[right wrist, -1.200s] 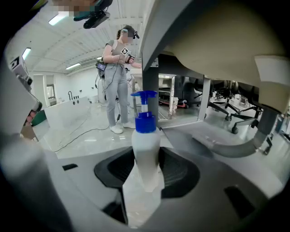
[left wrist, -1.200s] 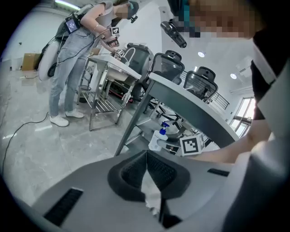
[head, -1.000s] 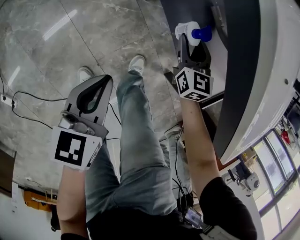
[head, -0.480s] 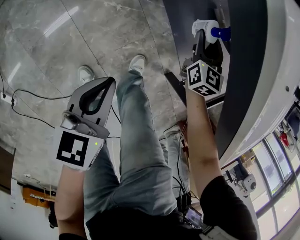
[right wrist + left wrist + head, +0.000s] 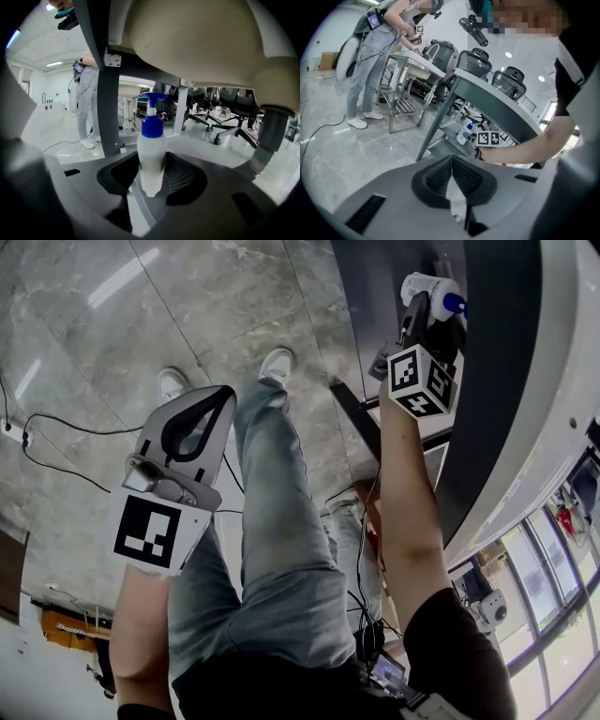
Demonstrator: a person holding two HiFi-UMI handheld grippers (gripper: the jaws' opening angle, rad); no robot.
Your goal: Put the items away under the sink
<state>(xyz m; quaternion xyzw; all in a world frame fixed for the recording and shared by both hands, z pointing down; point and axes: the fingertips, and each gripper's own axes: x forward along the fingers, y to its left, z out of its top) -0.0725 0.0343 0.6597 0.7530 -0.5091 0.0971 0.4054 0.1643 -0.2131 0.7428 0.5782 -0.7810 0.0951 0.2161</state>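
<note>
The right gripper [image 5: 427, 315] had carried the spray bottle [image 5: 151, 154] farther in beneath the sink basin [image 5: 197, 37], pinching its body. The left gripper [image 5: 451, 164] hung pressed together, empty. Lifted higher, the bottle's nozzle could knock the basin.

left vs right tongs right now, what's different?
Grip: the left tongs are shut on nothing, pads together; the right tongs are shut on a white spray bottle with a blue head.
Place: the left tongs hang over the floor beside the person's leg; the right tongs reach under the sink basin, bottle upright.
Shared: same grey two-jaw build.
</note>
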